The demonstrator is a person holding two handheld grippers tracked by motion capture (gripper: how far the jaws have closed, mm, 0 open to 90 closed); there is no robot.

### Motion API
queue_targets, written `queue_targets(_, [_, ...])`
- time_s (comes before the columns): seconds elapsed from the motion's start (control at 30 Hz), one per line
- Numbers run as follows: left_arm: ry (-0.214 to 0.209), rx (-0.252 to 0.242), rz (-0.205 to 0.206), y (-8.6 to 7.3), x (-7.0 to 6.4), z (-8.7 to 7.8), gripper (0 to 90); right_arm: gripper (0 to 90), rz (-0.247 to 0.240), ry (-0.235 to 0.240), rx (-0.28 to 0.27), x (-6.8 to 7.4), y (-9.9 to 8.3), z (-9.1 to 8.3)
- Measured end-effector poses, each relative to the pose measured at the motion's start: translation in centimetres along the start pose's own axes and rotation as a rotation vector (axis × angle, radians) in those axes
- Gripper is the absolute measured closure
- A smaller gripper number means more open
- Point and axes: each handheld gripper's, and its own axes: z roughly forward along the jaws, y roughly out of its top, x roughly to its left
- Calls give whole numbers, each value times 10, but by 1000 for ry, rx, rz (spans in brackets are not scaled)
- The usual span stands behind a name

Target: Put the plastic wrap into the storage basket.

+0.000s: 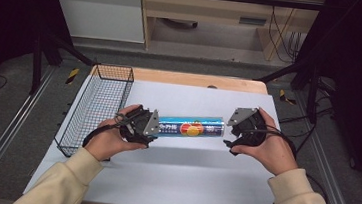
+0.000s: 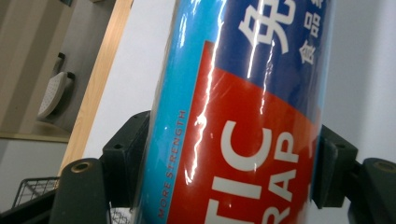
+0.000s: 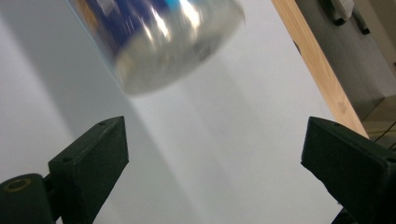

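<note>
Midway over the table (image 1: 171, 181), the left claw (image 1: 152, 128) is clamped on one end of a blue-and-red roll of plastic wrap (image 1: 191, 128), its two black jaws pressing the tube from either side in the left gripper view, where the wrap (image 2: 243, 126) runs up between them. The roll lies roughly level, just to the right of the wire basket (image 1: 99, 105) and well short of its rim; whether it rests on the white surface or is lifted a little off it cannot be told. At the roll's far end from the basket, the right claw (image 1: 229, 134) stands wide open, and in the right gripper view its jaws are spread with the roll's silvery end cap (image 3: 163, 56) ahead of them and untouched. The step in hand looks like a one-claw hold with the second approaching; the next move likely calls for the right claw to close on the free end, or for the left to carry the roll over the basket.
</note>
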Motion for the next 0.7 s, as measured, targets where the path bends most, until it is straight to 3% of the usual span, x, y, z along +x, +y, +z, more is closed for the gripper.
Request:
queue_targets(0.07, [4, -10, -13, -2, 0, -1, 276, 78, 15, -4, 2, 0, -3, 1])
queue_targets(0.1, [12, -12, -26, -6, 2, -5, 276, 81, 59, 1, 5, 0, -9, 4])
queue_targets(0.23, [28, -17, -54, -12, 5, -15, 277, 80, 149, -20, 18, 1, -23, 11])
queue_targets(0.27, [28, -17, -54, -12, 5, -15, 277, 80, 149, -20, 18, 1, -23, 11])
queue_targets(0.3, [34, -24, -70, -15, 7, -20, 278, 87, 207, -31, 23, 3, -33, 16])
queue_targets(0.4, [42, -25, -90, -17, 8, -24, 279, 105, 249, -26, 22, 6, -39, 20])
queue_targets(0.5, [60, -36, -127, -24, 11, -32, 279, 88, 344, -44, 3, 11, -54, 28])
queue_targets(0.53, [60, -36, -127, -24, 11, -32, 280, 88, 344, -44, 3, 11, -54, 28])
queue_targets(0.57, [68, -43, -147, -27, 13, -35, 280, 87, 394, -57, -26, 11, -62, 32])
queue_targets(0.6, [68, -43, -147, -27, 13, -35, 280, 87, 394, -57, -26, 11, -62, 32])
queue_targets(0.63, [76, -48, -167, -30, 14, -39, 280, 84, 460, -70, -38, 12, -69, 35])
queue_targets(0.7, [86, -45, -180, -33, 16, -43, 281, 86, 495, -88, -49, 13, -74, 39])
